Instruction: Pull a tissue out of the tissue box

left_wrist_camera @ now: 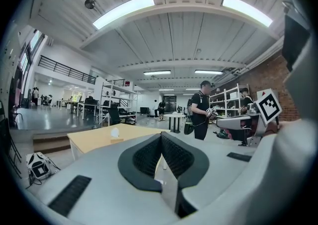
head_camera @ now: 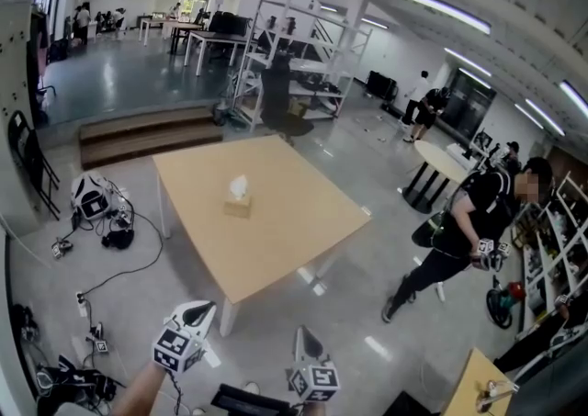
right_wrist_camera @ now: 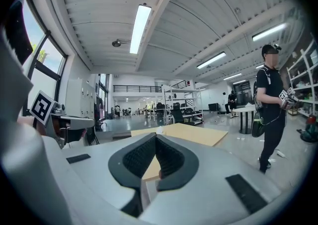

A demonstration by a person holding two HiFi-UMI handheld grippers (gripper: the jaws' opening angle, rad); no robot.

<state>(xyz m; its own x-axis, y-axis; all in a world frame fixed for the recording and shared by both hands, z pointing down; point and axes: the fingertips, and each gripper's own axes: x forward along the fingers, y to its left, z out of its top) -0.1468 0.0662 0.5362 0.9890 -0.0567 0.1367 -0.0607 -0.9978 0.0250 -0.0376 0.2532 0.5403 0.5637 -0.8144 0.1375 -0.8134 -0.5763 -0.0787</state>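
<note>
The left gripper (head_camera: 202,311) and right gripper (head_camera: 302,339) hang near, fingers clenched on nothing. The tissue box (head_camera: 238,207) stands far off on the counter (head_camera: 303,221).

Open tabletop (head_camera: 299,217) rings the tissue box (head_camera: 238,206) on every side; a person (head_camera: 473,217) is well off right.

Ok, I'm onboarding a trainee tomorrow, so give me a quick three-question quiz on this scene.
1. True or false: the tissue box stands on the table.
2. The fingers of the right gripper are: A) spread wide, B) together, C) closed on a tissue.
3. Fill in: a white ___ sticks up from the box.
Key: 1 true; 2 B; 3 tissue.
</note>
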